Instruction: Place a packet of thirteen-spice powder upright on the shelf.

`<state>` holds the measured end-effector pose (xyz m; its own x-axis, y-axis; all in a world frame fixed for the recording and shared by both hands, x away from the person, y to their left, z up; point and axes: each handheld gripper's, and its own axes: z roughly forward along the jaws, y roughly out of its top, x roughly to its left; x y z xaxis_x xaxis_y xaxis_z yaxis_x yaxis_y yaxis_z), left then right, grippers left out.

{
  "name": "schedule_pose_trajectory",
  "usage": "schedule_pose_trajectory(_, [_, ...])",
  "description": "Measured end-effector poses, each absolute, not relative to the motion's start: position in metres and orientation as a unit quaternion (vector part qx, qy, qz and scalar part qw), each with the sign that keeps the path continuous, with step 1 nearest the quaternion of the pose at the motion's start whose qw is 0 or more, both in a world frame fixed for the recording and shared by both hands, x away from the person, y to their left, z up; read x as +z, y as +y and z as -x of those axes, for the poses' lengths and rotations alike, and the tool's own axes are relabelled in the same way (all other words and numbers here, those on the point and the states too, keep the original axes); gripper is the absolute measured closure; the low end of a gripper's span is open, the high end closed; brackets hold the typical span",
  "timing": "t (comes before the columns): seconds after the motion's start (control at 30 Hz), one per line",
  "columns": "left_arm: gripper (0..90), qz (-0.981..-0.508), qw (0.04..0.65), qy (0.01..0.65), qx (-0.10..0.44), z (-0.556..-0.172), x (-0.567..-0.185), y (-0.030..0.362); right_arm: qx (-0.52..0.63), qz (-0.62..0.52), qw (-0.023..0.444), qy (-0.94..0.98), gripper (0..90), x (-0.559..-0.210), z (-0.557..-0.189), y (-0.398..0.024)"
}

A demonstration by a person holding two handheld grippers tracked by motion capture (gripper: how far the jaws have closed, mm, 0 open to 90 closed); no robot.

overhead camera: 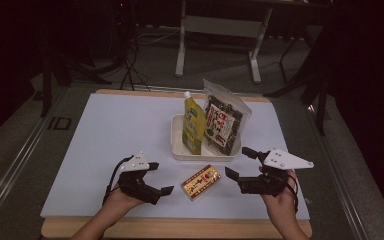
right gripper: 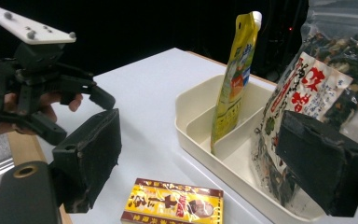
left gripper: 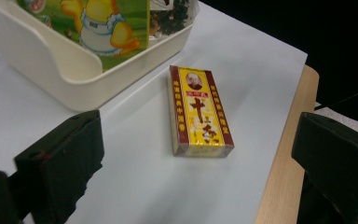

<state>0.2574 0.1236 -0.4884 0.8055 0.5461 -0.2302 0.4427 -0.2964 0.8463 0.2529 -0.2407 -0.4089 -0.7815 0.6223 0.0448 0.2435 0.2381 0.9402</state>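
Resting on the white tabletop (overhead camera: 110, 135), the left tool (overhead camera: 156, 177) gapes wide and empty; the yellow-and-red box (overhead camera: 200, 182) lies flat between both tools, just before the cream tray (overhead camera: 176, 145); the right tool (overhead camera: 234, 163) is equally spread, holding nothing.

The yellow box (left gripper: 199, 111) bears large red characters, "十" clearest; the far seaweed bag (right gripper: 307, 100) shows red "味" on white.
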Motion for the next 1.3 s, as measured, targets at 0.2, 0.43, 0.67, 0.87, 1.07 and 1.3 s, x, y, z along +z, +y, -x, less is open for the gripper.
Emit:
schedule_pose_trajectory(0.2, [4.3, -0.817, 0.493, 0.295, 0.052, -0.265, -0.486, 0.105, 0.546, -0.286, 0.161, 0.771, 12.6, -0.412, -0.243, -0.248])
schedule_pose_trajectory(0.43, [5.6, -0.843, 0.461, 0.275, 0.042, -0.274, -0.489, 0.071, 0.553, -0.292, 0.161, 0.764, 11.1, -0.413, -0.233, -0.255])
schedule_pose_trajectory(0.67, [5.6, -0.854, 0.435, 0.284, 0.035, -0.286, -0.498, 0.038, 0.555, -0.29, 0.163, 0.763, 11.2, -0.414, -0.228, -0.257])
schedule_pose_trajectory(0.87, [6.7, -0.861, 0.413, 0.295, 0.04, -0.297, -0.508, 0.018, 0.553, -0.294, 0.162, 0.762, 11.3, -0.416, -0.228, -0.259])
schedule_pose_trajectory(1.07, [11.2, -0.864, 0.399, 0.304, 0.038, -0.304, -0.517, 0.002, 0.552, -0.299, 0.162, 0.761, 11.3, -0.417, -0.229, -0.262])
schedule_pose_trajectory(1.3, [14.9, -0.875, 0.354, 0.328, 0.044, -0.312, -0.528, -0.017, 0.551, -0.301, 0.165, 0.761, 11.3, -0.418, -0.23, -0.263])
